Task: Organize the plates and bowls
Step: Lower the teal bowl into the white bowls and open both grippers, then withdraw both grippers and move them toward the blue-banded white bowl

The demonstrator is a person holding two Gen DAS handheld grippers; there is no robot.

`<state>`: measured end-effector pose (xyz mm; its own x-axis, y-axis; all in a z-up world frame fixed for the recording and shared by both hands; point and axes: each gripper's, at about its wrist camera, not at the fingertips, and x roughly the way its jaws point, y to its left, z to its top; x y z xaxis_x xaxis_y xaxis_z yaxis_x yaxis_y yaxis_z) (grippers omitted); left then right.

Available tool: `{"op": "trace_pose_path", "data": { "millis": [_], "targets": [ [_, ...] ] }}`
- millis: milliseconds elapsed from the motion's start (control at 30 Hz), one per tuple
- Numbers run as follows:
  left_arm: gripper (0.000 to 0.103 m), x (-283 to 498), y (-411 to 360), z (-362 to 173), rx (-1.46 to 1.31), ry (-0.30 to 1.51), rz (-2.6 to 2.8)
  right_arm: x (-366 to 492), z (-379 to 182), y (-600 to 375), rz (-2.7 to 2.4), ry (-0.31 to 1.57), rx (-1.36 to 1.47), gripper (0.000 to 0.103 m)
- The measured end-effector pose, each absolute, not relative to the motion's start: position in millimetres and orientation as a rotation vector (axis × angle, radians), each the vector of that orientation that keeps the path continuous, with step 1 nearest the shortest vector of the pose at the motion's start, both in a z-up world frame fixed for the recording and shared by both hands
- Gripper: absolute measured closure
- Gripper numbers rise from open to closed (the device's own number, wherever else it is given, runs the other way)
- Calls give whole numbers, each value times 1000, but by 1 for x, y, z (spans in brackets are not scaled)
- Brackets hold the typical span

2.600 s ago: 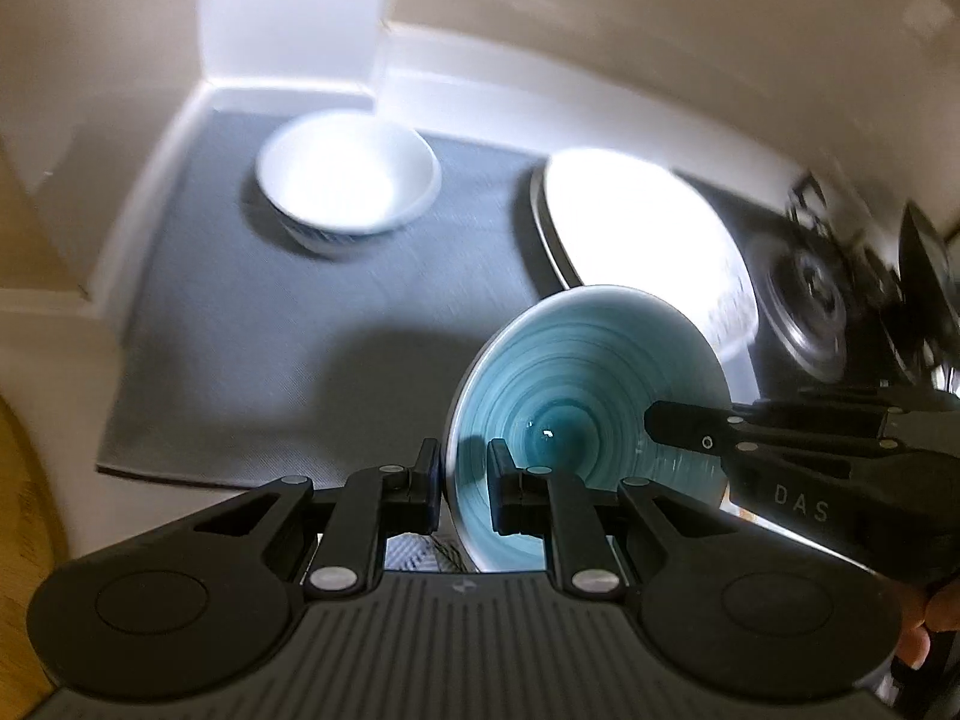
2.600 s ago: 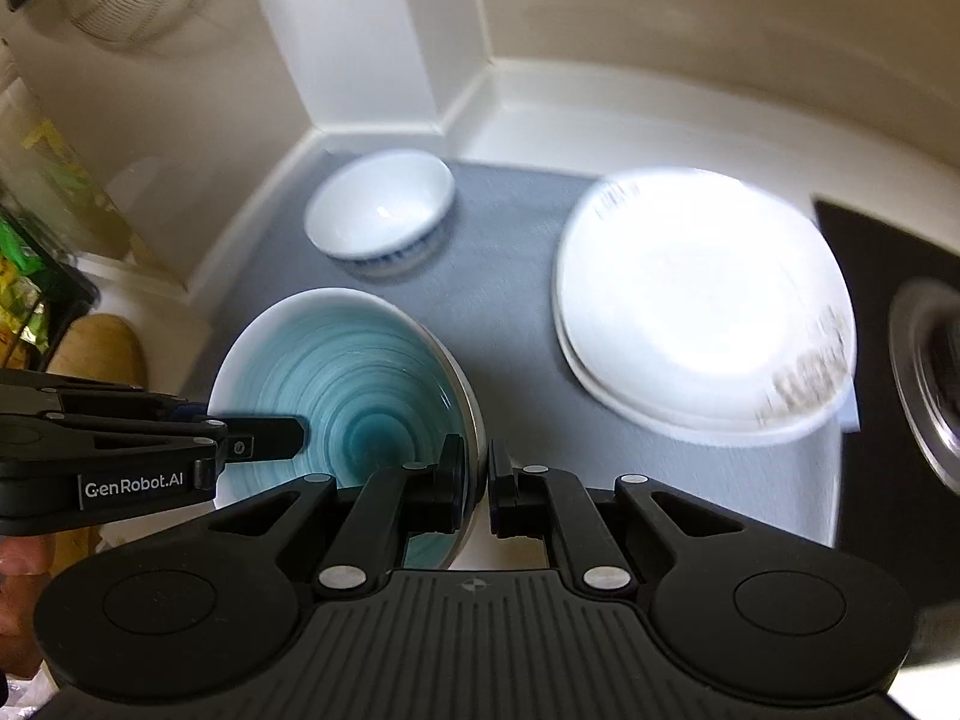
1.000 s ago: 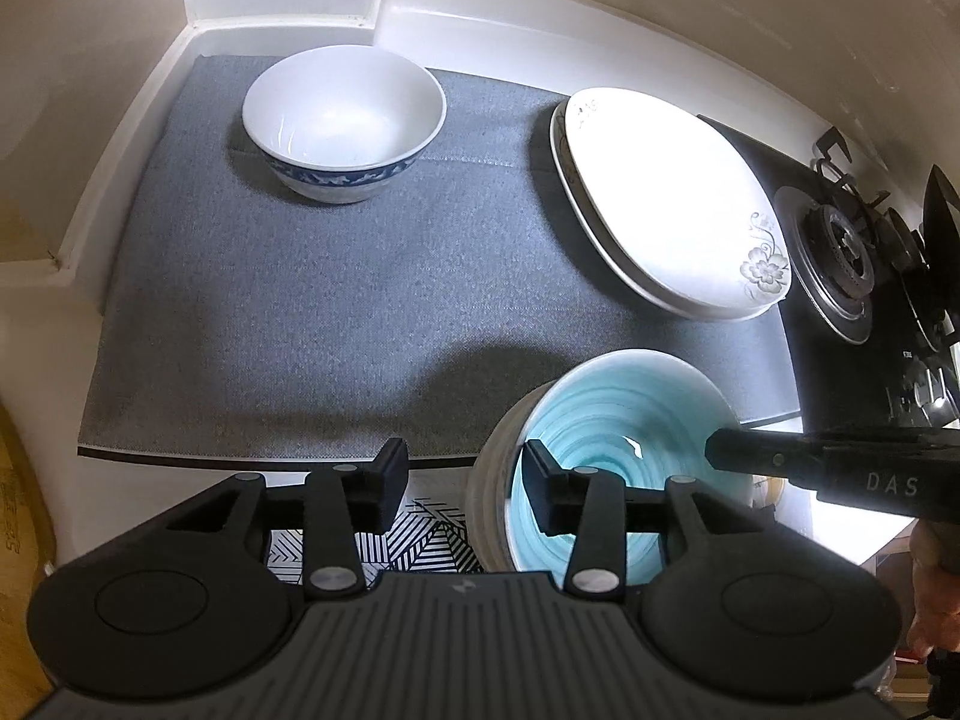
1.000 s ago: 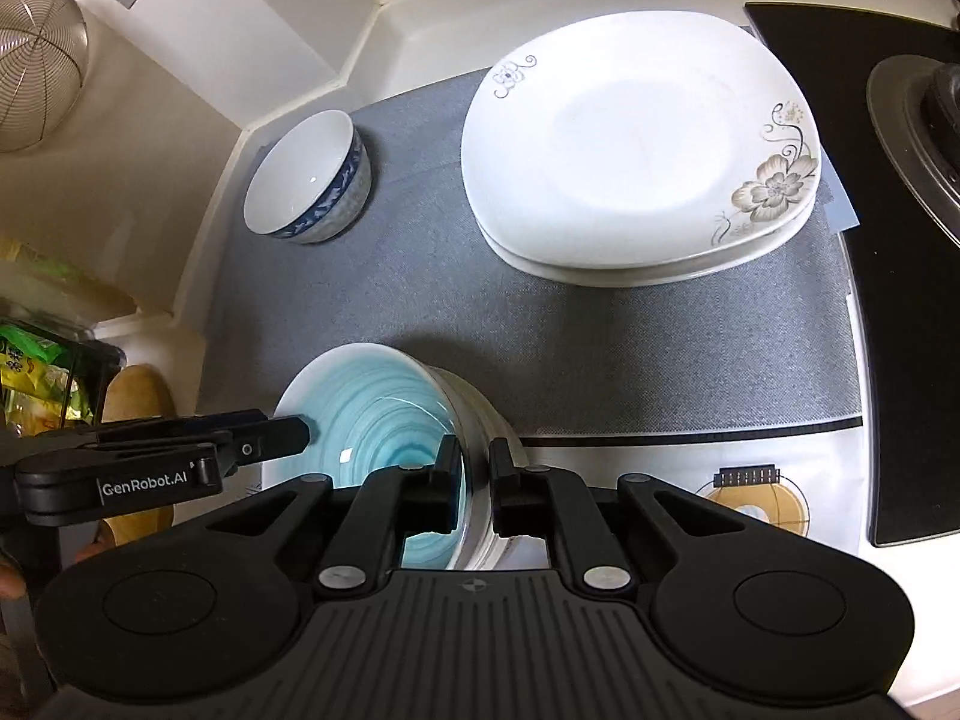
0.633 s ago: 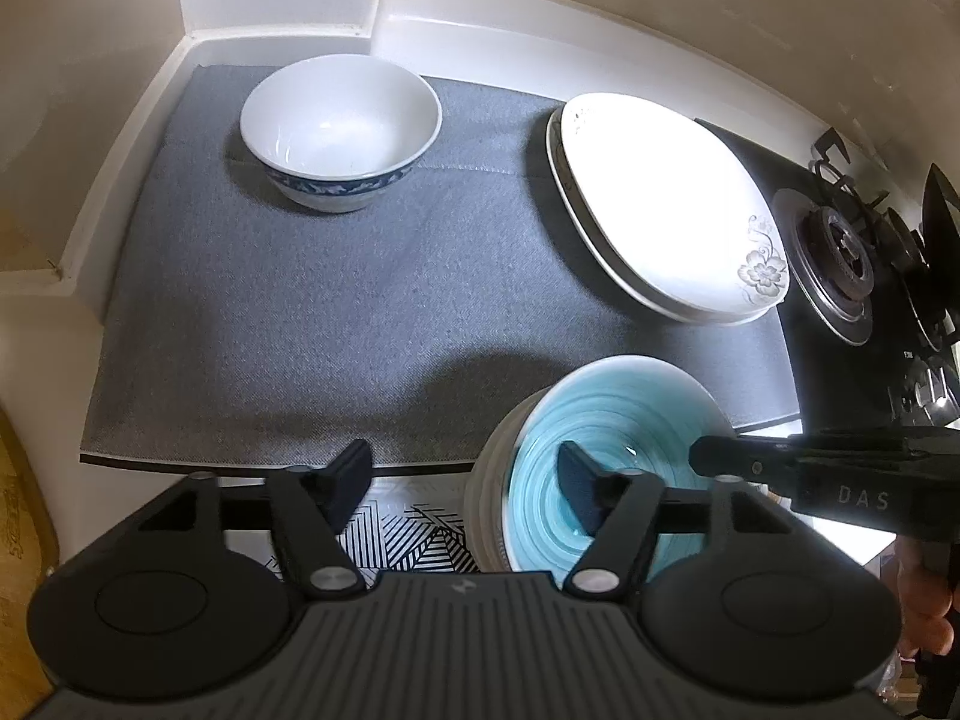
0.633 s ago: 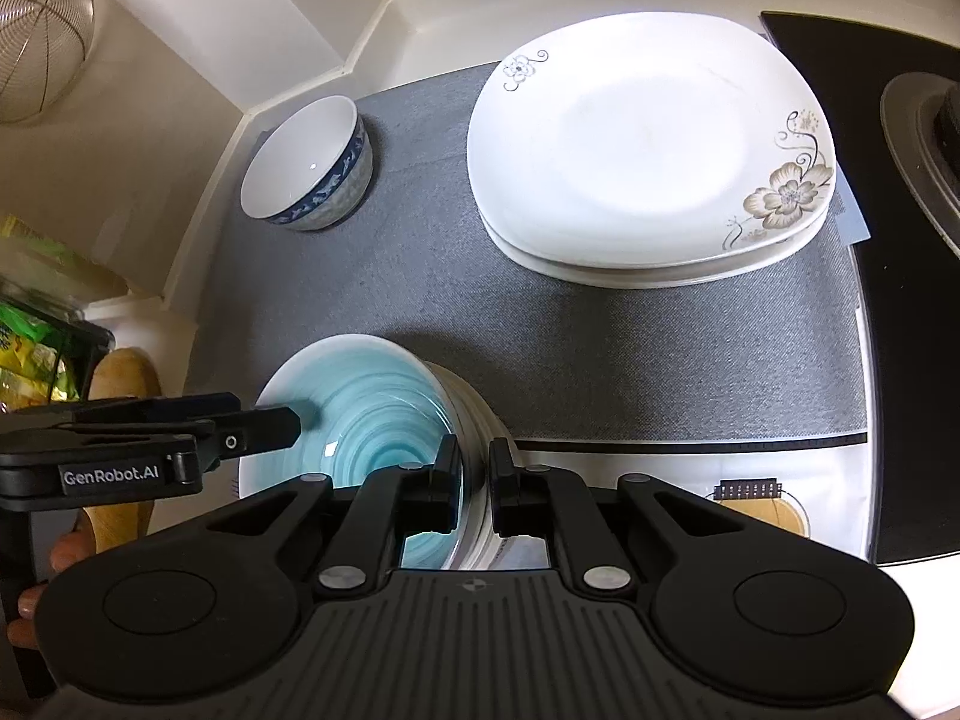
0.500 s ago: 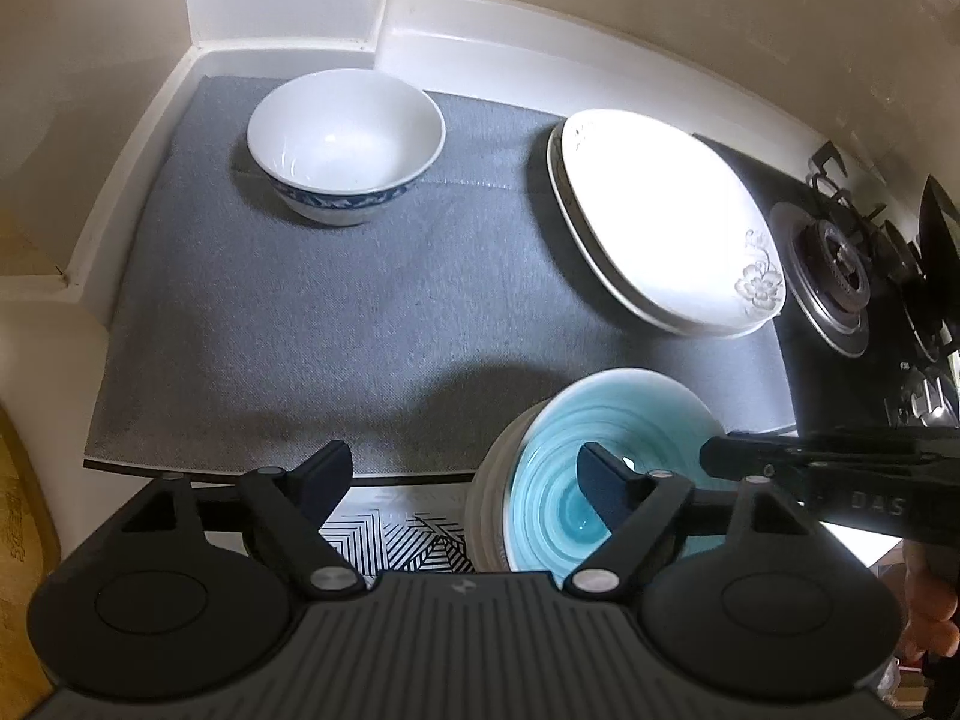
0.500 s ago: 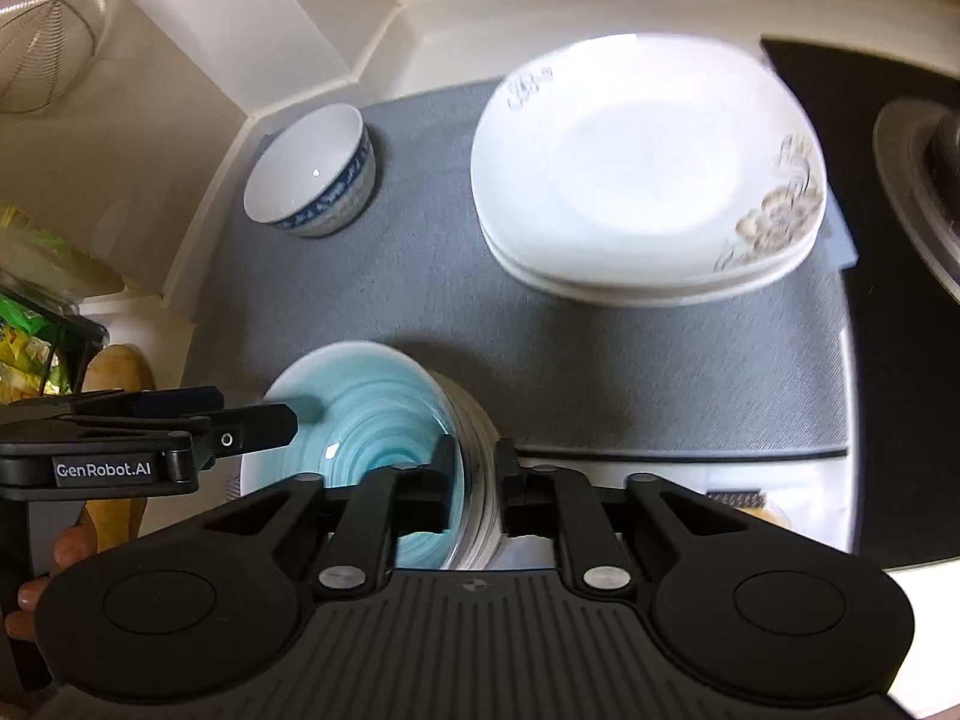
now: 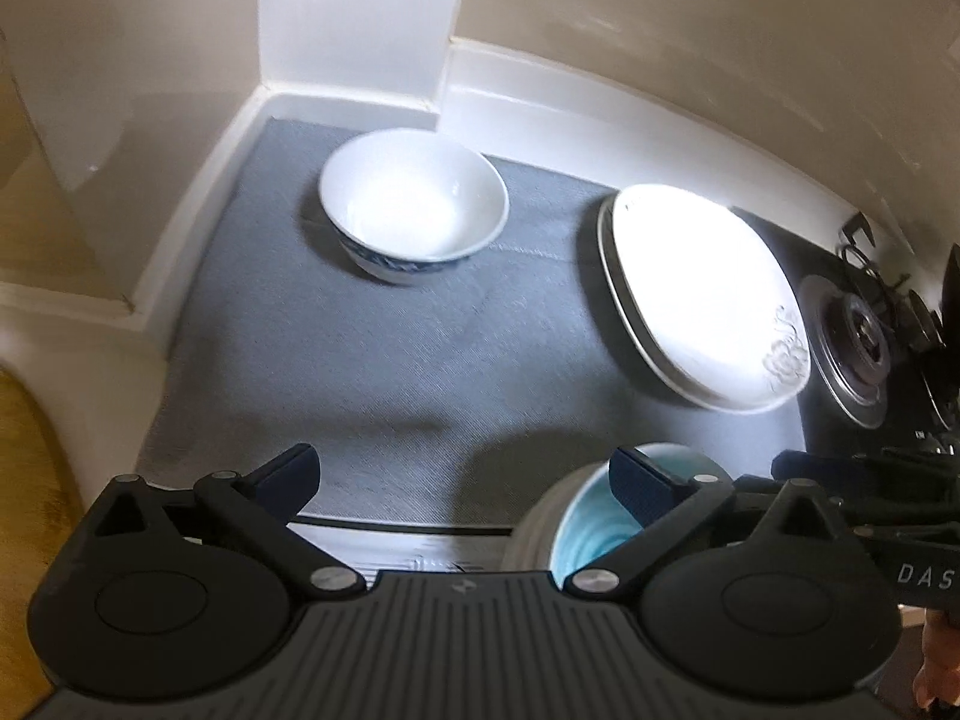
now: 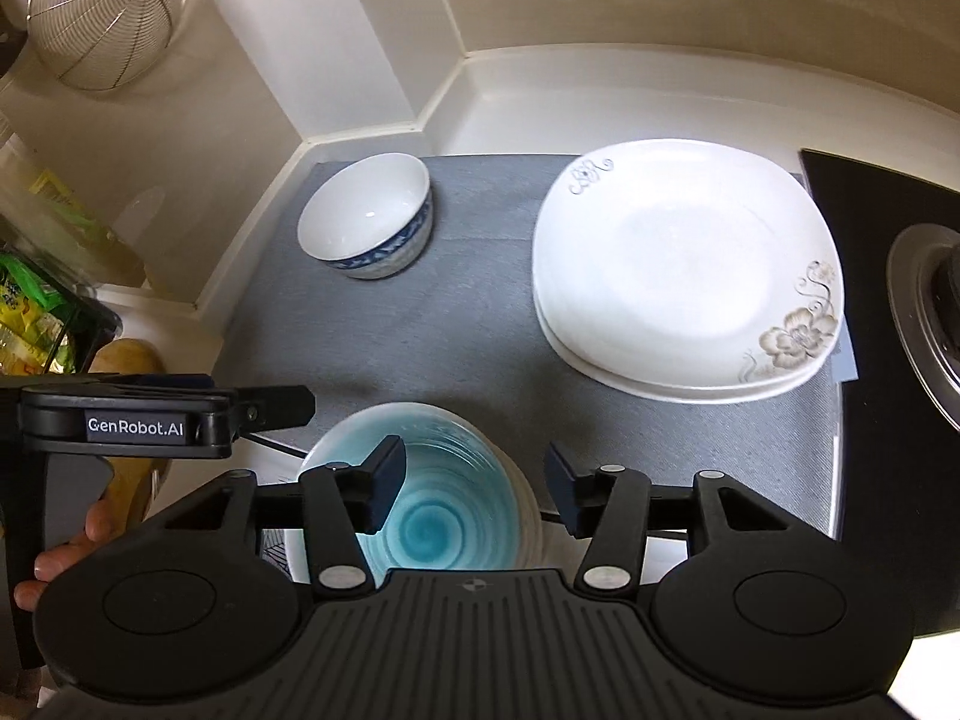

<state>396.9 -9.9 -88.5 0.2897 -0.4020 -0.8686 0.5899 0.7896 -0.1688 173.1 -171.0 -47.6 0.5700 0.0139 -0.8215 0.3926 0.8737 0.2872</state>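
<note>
A teal-glazed bowl [image 10: 447, 495] sits at the near edge of the counter, nested in a pale ribbed bowl; it also shows in the left wrist view [image 9: 585, 531]. My right gripper [image 10: 474, 471] is open, its jaws standing either side of the bowl's right rim. My left gripper [image 9: 465, 471] is open wide just left of the bowl. A white bowl with a blue band [image 10: 366, 216] stands at the back left of the grey mat [image 10: 420, 348]. Stacked white flowered plates [image 10: 684, 270] lie at the right.
A black gas hob [image 9: 864, 336] lies to the right of the mat. Walls and a corner pillar [image 10: 360, 30] close the back and left. A wire strainer [image 10: 102, 12] hangs at upper left. Packets [image 10: 30, 300] sit at far left.
My left gripper let go of the teal bowl and opened wide. My right gripper then opened off its rim. The bowl came down to rest at the counter's near edge.
</note>
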Motion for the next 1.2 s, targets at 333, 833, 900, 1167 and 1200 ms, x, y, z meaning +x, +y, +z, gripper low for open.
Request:
{"op": "trace_pose_path", "data": {
  "millis": [333, 833, 900, 1167, 1200],
  "targets": [
    [0, 405, -4, -90, 181, 1095, -637, 187, -39, -162, -219, 933, 432, 44],
    [0, 418, -4, -95, 170, 1125, -596, 214, -36, -165, -222, 913, 409, 43],
    [0, 421, -4, -97, 167, 1130, -586, 219, -36, -167, -221, 911, 404, 43],
    [0, 438, -4, -100, 140, 1145, -531, 245, -45, -169, -198, 924, 401, 42],
    [0, 441, -4, -100, 131, 1146, -517, 248, -46, -170, -197, 923, 402, 42]
  ]
}}
